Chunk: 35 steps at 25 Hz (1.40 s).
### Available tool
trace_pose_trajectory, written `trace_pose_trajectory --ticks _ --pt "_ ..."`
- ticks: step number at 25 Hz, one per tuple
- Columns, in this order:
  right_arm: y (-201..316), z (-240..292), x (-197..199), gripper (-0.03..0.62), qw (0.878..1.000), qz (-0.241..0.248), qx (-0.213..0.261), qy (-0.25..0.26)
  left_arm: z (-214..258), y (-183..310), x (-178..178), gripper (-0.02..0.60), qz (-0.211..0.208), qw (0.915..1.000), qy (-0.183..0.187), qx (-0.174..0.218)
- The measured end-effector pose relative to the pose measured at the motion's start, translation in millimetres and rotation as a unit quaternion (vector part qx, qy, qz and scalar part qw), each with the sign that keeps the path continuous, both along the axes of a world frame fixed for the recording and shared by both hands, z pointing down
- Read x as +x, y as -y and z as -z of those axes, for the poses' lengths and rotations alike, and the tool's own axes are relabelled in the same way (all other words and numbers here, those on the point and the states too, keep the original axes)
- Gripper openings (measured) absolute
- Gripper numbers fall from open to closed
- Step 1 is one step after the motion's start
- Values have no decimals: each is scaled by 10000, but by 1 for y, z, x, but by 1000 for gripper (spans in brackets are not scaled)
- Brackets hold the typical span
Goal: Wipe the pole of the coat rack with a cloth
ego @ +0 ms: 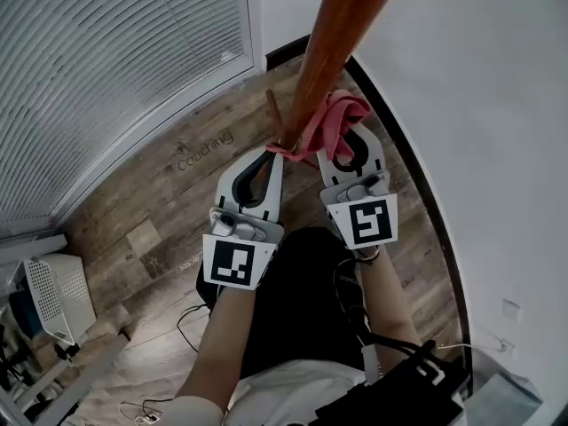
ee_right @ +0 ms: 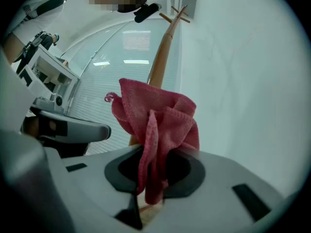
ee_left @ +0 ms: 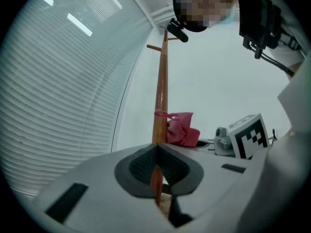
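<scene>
Head view: the brown wooden pole (ego: 333, 51) runs from the top down to the two grippers. It stands close to the white wall (ego: 479, 105) on the right. The blinds (ego: 115, 69) on the left are well apart, with bare wood floor (ego: 169, 211) between. The pink cloth (ego: 333, 122) touches the pole.

Left gripper view: the pole stands upright. The left gripper (ee_left: 155, 147) has its jaws pressed together at the pole.

Right gripper view: the right gripper (ee_right: 153, 154) has its jaws pinching the crumpled cloth.
</scene>
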State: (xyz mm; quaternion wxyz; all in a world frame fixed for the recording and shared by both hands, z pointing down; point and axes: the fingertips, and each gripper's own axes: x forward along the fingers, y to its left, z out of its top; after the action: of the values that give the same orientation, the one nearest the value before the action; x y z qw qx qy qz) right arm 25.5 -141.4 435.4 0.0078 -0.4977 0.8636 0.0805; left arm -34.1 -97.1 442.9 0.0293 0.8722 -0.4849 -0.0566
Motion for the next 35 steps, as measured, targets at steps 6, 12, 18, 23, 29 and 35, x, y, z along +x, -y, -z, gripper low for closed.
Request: trace_pose_trajectory --ticks 6,12,18,23,29,35 --pt "-3 -32 0 89 9994 63 -154 -290 -1 1 -1 14 7 10000 -90 -39" --pt "-5 -75 -1 89 9947 125 -655 -779 -3 -1 4 14 -87 10000 34 -19" --pt "-10 -111 0 89 9883 79 -1298 -795 -5 -2 8 14 -159 9999 7 -37" --pt "-12 -128 -1 88 9844 128 -1534 -858 -5 -1 5 14 -141 9999 4 -61" --pt "-13 -135 5 87 9824 16 -1679 -815 -10 0 3 14 -126 9998 123 -49" --pt "-13 -70 38 87 9933 -471 -1038 -196 -21 7 -7 14 -42 9996 260 -27"
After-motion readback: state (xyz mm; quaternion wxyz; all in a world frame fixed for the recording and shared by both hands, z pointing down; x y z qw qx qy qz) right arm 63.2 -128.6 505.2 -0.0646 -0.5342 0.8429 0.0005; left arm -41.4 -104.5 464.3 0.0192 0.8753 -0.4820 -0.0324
